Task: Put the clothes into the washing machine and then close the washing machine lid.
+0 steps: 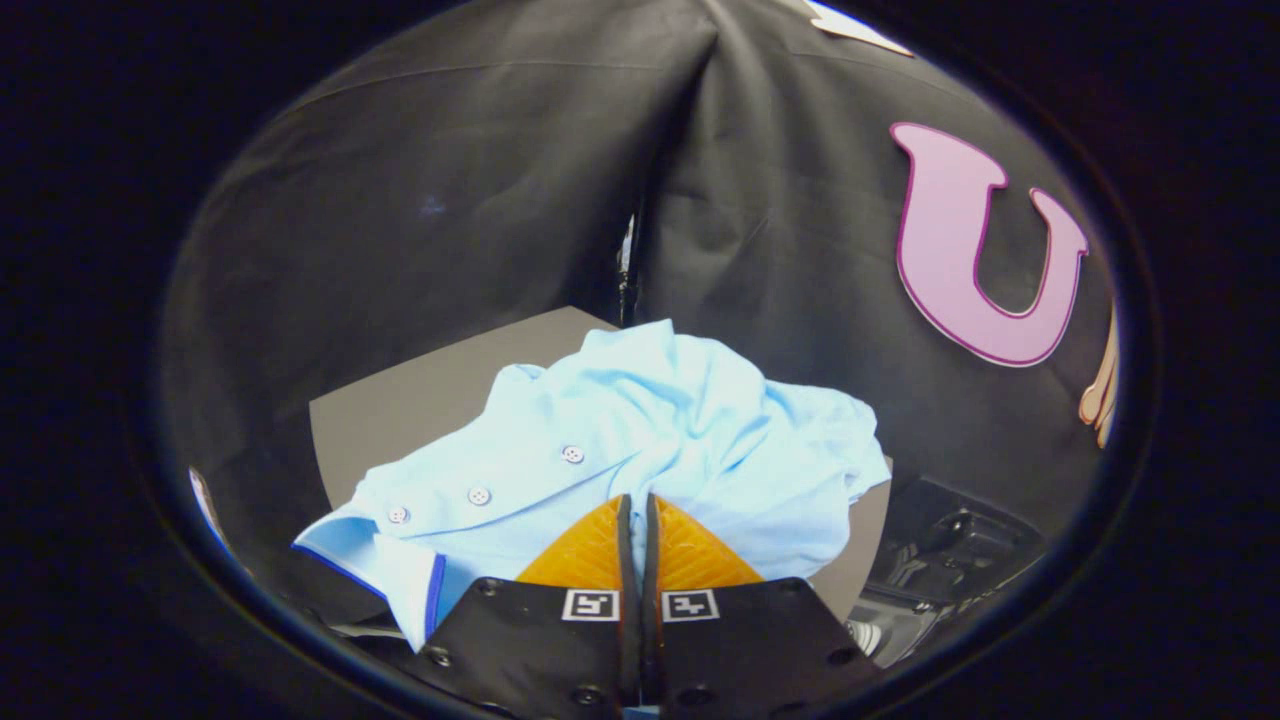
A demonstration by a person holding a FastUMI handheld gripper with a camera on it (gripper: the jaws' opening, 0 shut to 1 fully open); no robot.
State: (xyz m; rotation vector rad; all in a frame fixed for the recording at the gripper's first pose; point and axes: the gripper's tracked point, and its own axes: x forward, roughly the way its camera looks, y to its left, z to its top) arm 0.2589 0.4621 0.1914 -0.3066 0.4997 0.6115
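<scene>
fingers: the gripper (637, 505) shows its two orange fingers (585, 550) pressed nearly together, only a thin dark slit between them; their tips meet the near fold of the cloth, and whether any fabric is pinched in that slit cannot be told
shirt: a light blue shirt (640, 430) with a buttoned placket and a blue-edged collar lies crumpled just ahead of and around the fingertips, on a grey desk (420, 400); the collar hangs off the near desk edge beside the left finger
washing machine: beyond the desk's right corner sit dark moulded parts (950, 550), too dim to name; I cannot say they are the washer
risk, thin grip: if only a surface fold is caught, I judge the shirt may slip free on lifting
risk, trailing cloth: the loose collar and far sleeve could drag along the desk edge or snag during transfer, or drape over the tub rim and block the lid
risk, aim: with the opening unseen, the carry may go wide
</scene>
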